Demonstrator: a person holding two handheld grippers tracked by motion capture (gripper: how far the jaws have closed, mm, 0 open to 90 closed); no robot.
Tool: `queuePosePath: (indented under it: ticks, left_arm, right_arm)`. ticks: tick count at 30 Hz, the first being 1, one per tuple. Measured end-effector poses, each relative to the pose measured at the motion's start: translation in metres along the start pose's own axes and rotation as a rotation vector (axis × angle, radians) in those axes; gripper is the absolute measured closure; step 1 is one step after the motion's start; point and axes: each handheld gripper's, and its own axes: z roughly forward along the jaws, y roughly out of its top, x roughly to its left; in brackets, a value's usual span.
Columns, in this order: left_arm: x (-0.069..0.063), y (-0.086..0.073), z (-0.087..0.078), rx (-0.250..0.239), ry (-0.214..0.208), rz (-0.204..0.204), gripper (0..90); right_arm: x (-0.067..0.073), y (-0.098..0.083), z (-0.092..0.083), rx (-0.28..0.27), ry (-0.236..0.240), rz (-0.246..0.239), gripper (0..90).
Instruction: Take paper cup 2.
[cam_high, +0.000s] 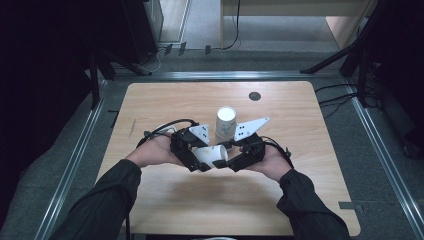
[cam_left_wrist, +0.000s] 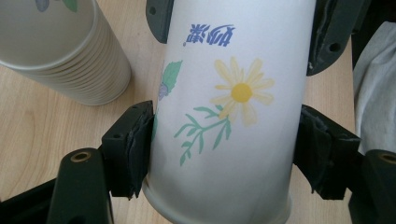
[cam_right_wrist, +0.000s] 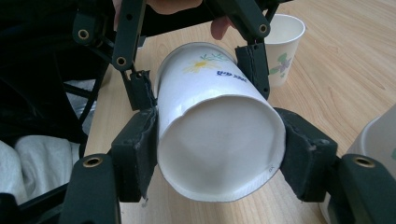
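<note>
High view, left gripper and right gripper both clamped on paper cup.

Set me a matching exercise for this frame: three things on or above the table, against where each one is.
1 flowered white paper cup
2 stack of white paper cups
3 small dark round disc

A upright, mid light wooden table
B flat near the far edge
C sideways, clamped in the jaws of left gripper and right gripper

Pairs: 1-C, 2-A, 3-B
</note>
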Motion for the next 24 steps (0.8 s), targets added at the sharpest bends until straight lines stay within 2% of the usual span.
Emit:
queuePosePath:
  ticks: [9,12,15,17,19,24]
  left_arm:
    - [0.001,0.000,-0.001,-0.010,0.001,-0.011,25.9]
    - [0.002,0.000,-0.002,-0.029,-0.003,-0.026,20.7]
    - [0.002,-0.001,-0.002,-0.052,-0.014,-0.036,14.5]
    - [0.001,-0.003,-0.002,-0.069,-0.004,-0.043,12.3]
    - [0.003,-0.005,-0.004,-0.107,-0.002,-0.066,10.0]
    - [0.004,-0.013,-0.008,-0.183,0.003,-0.091,10.0]
  right_arm:
    - [-0.001,0.000,-0.001,-0.009,0.000,0.004,35.9]
    - [-0.001,0.000,-0.002,-0.014,0.000,0.006,35.9]
    - [-0.002,-0.001,-0.004,-0.026,-0.003,0.006,35.9]
    - [-0.002,-0.001,-0.007,-0.036,0.002,0.008,35.9]
    - [-0.002,-0.001,-0.010,-0.045,0.001,0.010,35.9]
    - [-0.003,-0.004,-0.017,-0.066,0.000,0.018,35.9]
